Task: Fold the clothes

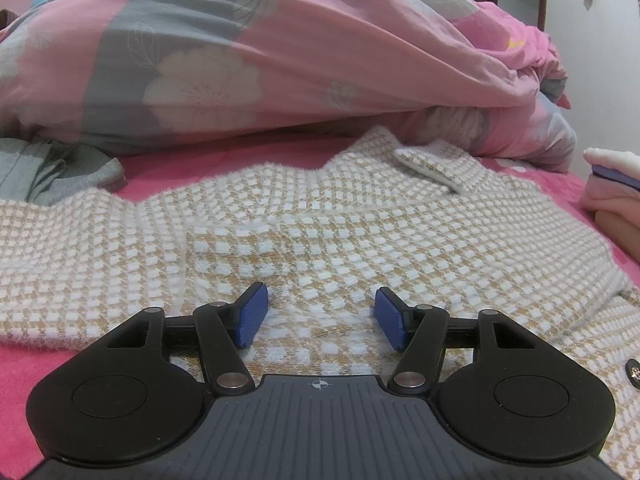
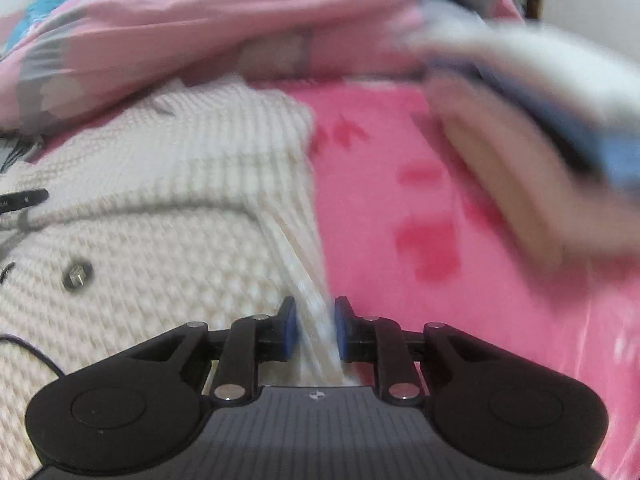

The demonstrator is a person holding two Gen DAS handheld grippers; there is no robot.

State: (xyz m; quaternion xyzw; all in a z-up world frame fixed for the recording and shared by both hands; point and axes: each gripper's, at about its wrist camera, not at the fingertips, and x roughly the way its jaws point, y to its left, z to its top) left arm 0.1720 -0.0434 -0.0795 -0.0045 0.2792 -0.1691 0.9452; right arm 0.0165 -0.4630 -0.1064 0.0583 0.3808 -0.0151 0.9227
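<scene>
Cream-and-tan checked fuzzy knit garment [image 1: 304,216] spread flat on pink bed sheet [image 1: 24,364], pink floral quilt [image 1: 248,52] heaped at 12 o'clock. We see left tongs [image 1: 321,317] open, resting over knit, gripping nothing. Right tongs [image 2: 316,330] narrow, garment's white edge between pads [image 2: 343,332]; grip unclear through blur.

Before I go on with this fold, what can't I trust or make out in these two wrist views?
- Right wrist view: motion blur. Whether the right gripper pads press the checked sweater edge between them.
- Right wrist view: the folded pile at right is smeared; its items unreadable.
- Left wrist view: the left gripper body hides the sweater's near hem.
- Left wrist view: the floral quilt covers the sweater's far edge.
</scene>
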